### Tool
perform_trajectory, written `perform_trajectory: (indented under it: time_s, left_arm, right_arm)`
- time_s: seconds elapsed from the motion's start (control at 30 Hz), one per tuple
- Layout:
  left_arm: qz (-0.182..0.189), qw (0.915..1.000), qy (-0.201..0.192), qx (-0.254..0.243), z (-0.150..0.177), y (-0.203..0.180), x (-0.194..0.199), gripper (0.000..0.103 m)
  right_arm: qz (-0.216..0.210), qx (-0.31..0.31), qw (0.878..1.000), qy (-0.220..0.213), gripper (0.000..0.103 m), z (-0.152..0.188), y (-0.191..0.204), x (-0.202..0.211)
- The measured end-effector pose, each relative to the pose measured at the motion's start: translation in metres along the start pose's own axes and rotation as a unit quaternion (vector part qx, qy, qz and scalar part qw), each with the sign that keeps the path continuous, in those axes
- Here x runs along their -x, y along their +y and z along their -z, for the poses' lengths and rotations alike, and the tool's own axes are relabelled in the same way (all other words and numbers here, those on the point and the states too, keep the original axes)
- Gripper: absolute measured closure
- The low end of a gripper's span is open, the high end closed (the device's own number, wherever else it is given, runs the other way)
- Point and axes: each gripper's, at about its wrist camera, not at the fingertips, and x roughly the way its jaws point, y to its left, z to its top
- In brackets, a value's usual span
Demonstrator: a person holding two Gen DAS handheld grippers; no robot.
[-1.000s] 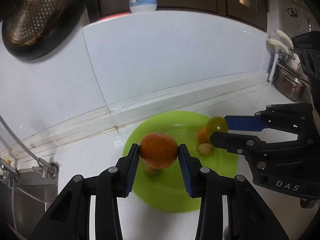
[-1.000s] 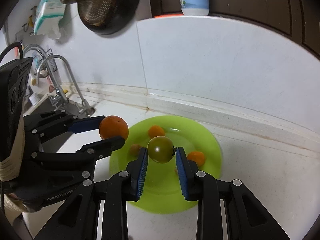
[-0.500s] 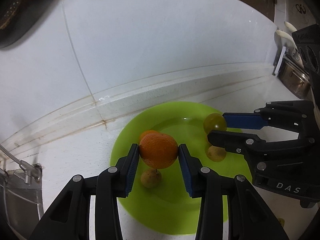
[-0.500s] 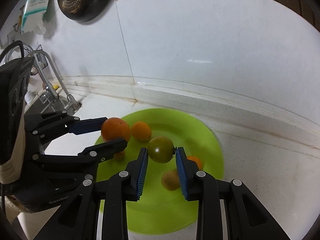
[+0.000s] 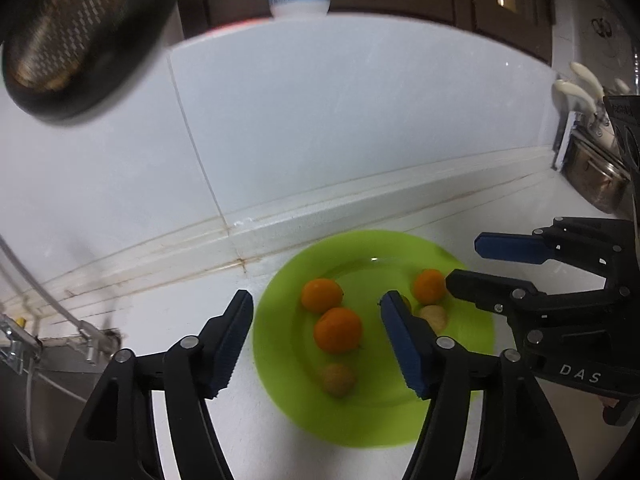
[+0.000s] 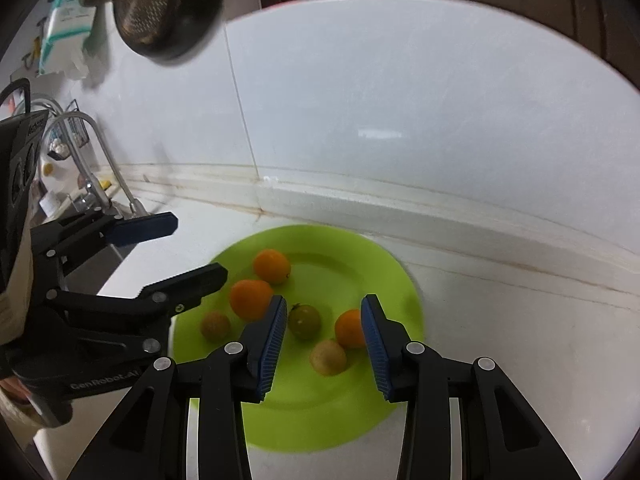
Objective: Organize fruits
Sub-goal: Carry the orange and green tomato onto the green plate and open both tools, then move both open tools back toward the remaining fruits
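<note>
Left wrist: your left gripper [image 5: 316,312] is spread wide, nothing between the pads, hovering over the green plate [image 5: 476,344]. On the plate: big orange [image 5: 338,330] in the middle, a second orange [image 5: 321,295] just behind it, a third [image 5: 429,286] near your right gripper [image 5: 466,262], two pale fruits [image 5: 338,379] [image 5: 434,317].

Right wrist: your right gripper [image 6: 324,330] is also wide open and empty above the plate [image 6: 384,264]. Green tomato [image 6: 305,321] sits on the plate between its fingers, touching neither. Left gripper [image 6: 196,246] is open at left
</note>
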Motion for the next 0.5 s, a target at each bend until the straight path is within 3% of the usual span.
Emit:
perform_trajectory:
  time_s: [0.27, 0.5]
  left_arm:
    - [-0.006, 0.9993, -0.038, 0.001, 0.011, -0.011, 0.062, 0.026]
    - [0.001, 0.999, -0.046, 0.001, 0.036, -0.025, 0.097, 0.023]
  right_arm:
    - [0.008, 0.013, 0.999, -0.042, 0.063, 0.007, 0.016, 0.059]
    - [0.02, 0.022, 0.998, -0.056, 0.063, 0.032, 0.029, 0.099]
